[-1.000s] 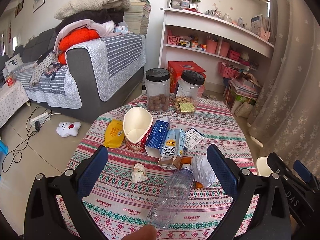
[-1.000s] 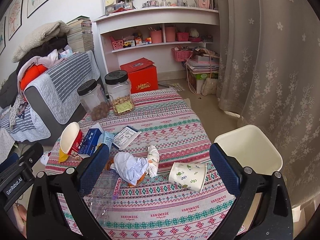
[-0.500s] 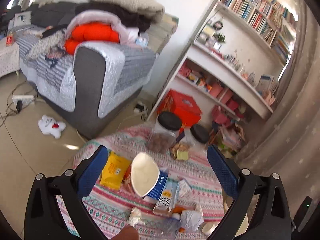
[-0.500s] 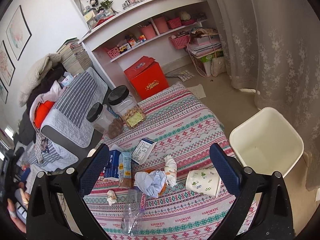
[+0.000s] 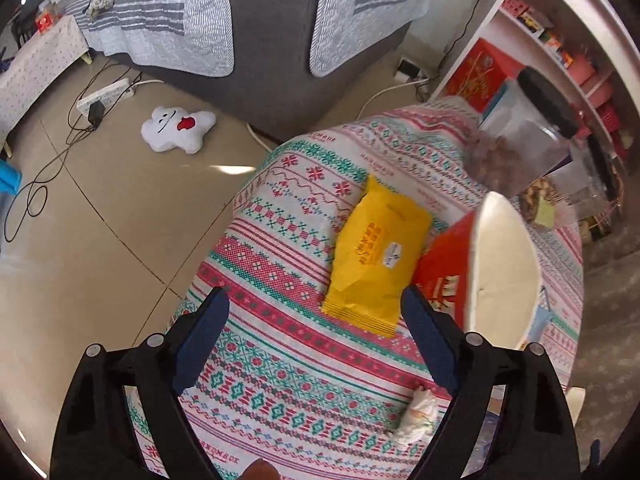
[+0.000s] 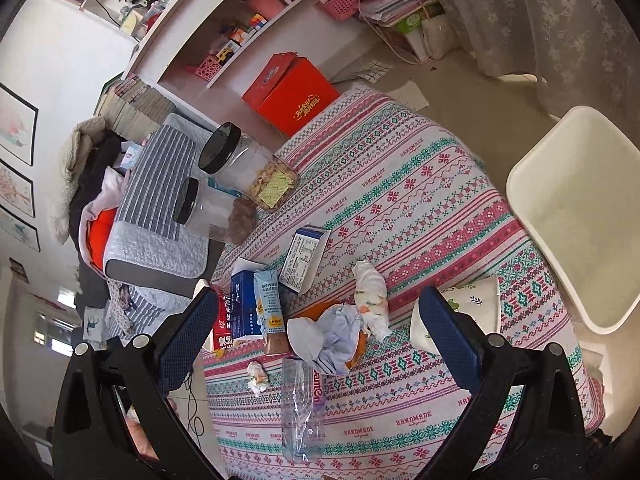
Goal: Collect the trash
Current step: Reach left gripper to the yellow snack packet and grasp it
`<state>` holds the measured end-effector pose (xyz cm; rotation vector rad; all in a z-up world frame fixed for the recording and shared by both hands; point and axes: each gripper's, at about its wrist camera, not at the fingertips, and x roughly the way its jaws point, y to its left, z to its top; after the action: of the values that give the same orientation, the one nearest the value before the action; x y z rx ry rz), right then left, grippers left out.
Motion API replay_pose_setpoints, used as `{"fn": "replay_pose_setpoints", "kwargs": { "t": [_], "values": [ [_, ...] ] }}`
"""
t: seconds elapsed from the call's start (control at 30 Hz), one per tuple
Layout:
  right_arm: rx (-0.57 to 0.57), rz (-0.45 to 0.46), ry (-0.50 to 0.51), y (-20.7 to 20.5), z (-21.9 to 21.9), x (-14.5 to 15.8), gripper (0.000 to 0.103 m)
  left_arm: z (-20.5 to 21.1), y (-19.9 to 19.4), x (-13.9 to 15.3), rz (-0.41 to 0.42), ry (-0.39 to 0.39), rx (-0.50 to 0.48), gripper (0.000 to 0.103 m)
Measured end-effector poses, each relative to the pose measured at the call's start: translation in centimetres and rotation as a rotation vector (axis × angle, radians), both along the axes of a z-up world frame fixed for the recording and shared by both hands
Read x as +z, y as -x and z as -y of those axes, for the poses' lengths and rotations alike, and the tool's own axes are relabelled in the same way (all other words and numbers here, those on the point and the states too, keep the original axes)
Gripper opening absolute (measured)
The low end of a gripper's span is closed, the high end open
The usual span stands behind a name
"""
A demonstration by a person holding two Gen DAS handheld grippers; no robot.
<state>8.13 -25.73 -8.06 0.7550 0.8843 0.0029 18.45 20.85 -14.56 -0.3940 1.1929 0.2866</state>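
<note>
Trash lies across a table with a patterned cloth [image 6: 420, 184]. My left gripper [image 5: 316, 320] points steeply down over the table's left part, its jaws closing. A yellow snack packet [image 5: 376, 256] lies just ahead; its near end shows between the fingers, untouched. Beside it is a tipped red paper cup [image 5: 500, 268], and a tissue wad [image 5: 416, 416] lies nearer. My right gripper [image 6: 318, 298] hangs open above crumpled white paper [image 6: 328, 336], a tissue wad [image 6: 372, 296], a crushed plastic bottle [image 6: 302, 404], a floral paper cup [image 6: 468, 312] and milk cartons [image 6: 256, 308].
A white bin [image 6: 580, 216] stands on the floor at the table's right side. Two black-lidded jars [image 6: 248, 168] stand at the far edge, near a red box [image 6: 292, 92] on the floor. A grey sofa [image 5: 272, 40], a power strip [image 5: 104, 98] and a plush toy [image 5: 176, 128] lie left.
The left gripper swung left and down from the table's middle to the yellow packet, and its fingers have drawn a little closer. The right gripper rolled and tipped down over the pile.
</note>
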Motion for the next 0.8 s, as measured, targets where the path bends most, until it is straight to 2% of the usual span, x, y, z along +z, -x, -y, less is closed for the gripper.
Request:
{"fn": "replay_pose_setpoints", "kwargs": {
  "t": [0.13,0.33,0.43,0.57,0.63,0.7,0.73,0.77,0.8],
  "values": [
    [0.003,-0.016,0.0,-0.8,-0.3,-0.5,0.096,-0.2,-2.4,-2.2,-0.032,-0.019,-0.043,0.082],
    [0.035,-0.047,0.013,-1.7,-1.0,-1.2,0.096,0.0,-6.1,-4.2,0.005,-0.01,-0.092,0.082],
    [0.045,-0.053,0.029,-1.7,-1.0,-1.3,0.096,0.2,-7.8,-5.3,0.017,-0.007,-0.111,0.078],
    [0.059,-0.064,0.048,-1.8,-1.2,-1.5,0.096,1.8,-8.8,-5.7,0.023,-0.044,-0.158,0.077],
    [0.063,-0.07,0.049,-1.9,-1.3,-1.7,0.096,3.1,-8.9,-5.8,0.018,-0.089,-0.208,0.067],
    [0.072,-0.072,0.049,-2.0,-1.6,-1.7,0.096,4.3,-8.7,-5.6,0.019,-0.123,-0.26,0.041],
    [0.078,-0.071,0.051,-2.1,-1.8,-1.7,0.096,4.6,-8.6,-5.5,0.017,-0.128,-0.271,0.032],
    [0.082,-0.068,0.055,-2.2,-2.1,-1.7,0.096,4.6,-8.3,-5.3,0.013,-0.122,-0.27,0.017],
    [0.086,-0.063,0.06,-2.2,-2.4,-1.6,0.096,4.3,-8.0,-5.1,0.016,-0.097,-0.262,0.01]
  ]
}}
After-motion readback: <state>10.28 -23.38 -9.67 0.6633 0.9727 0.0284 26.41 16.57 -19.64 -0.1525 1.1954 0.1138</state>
